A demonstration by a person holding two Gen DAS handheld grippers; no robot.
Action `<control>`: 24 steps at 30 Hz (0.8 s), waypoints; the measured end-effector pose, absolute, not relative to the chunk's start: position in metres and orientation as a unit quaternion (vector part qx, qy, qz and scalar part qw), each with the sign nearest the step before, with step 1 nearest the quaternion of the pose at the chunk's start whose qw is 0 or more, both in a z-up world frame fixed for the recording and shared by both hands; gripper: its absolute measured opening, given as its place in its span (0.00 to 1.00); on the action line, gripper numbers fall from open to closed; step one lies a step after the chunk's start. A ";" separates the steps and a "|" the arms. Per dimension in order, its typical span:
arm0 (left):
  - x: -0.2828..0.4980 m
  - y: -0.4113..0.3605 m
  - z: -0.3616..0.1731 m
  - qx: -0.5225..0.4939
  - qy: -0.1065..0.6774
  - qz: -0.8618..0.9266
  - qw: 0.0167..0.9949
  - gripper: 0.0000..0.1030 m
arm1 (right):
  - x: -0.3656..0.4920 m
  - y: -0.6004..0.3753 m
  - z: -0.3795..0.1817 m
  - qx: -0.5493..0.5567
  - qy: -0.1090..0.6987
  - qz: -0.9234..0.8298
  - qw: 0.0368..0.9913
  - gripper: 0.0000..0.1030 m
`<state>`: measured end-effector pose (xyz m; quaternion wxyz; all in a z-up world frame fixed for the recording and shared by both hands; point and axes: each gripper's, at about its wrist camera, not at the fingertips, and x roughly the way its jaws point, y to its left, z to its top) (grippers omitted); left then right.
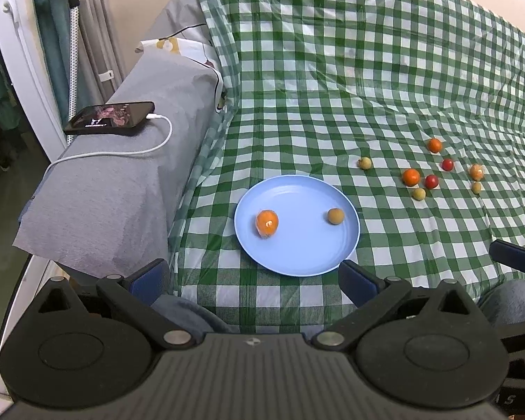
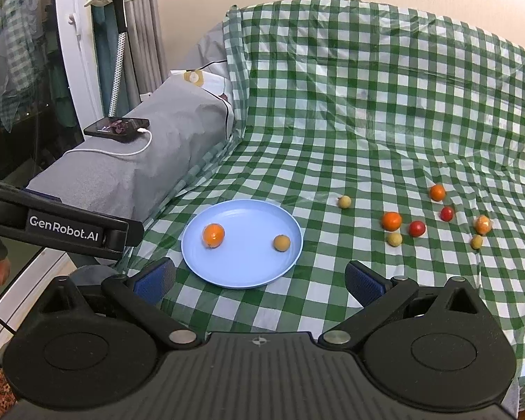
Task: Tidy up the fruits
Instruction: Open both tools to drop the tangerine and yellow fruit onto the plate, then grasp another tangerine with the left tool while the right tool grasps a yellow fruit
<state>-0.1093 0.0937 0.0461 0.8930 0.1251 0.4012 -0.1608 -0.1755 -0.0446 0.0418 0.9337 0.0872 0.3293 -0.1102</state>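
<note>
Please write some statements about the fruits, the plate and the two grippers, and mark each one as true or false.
1. The blue plate holds two fruits. True: an orange fruit and a tan fruit.
2. Both red fruits lie on the plate. False: the two red fruits lie on the checked cloth, right of the plate.
3. The left gripper grips an orange fruit. False: it is open and empty.
4. The right gripper is open. True.
5. A phone rests on the grey armrest with a white cable plugged in. True.
</note>
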 end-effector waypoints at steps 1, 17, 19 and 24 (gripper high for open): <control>-0.108 0.092 0.045 0.126 0.402 -0.161 0.892 0.99 | -0.175 -0.046 0.041 0.090 0.330 -0.111 0.933 0.99; -0.067 0.009 0.036 0.154 0.412 -0.202 0.875 0.99 | -0.181 -0.135 0.015 0.160 0.317 -0.239 0.904 0.99; -0.058 -0.013 0.030 0.159 0.416 -0.217 0.869 0.99 | -0.182 -0.154 0.007 0.163 0.315 -0.261 0.898 0.99; -0.032 -0.075 0.009 0.173 0.421 -0.256 0.852 0.99 | -0.177 -0.210 -0.017 0.160 0.306 -0.315 0.884 0.99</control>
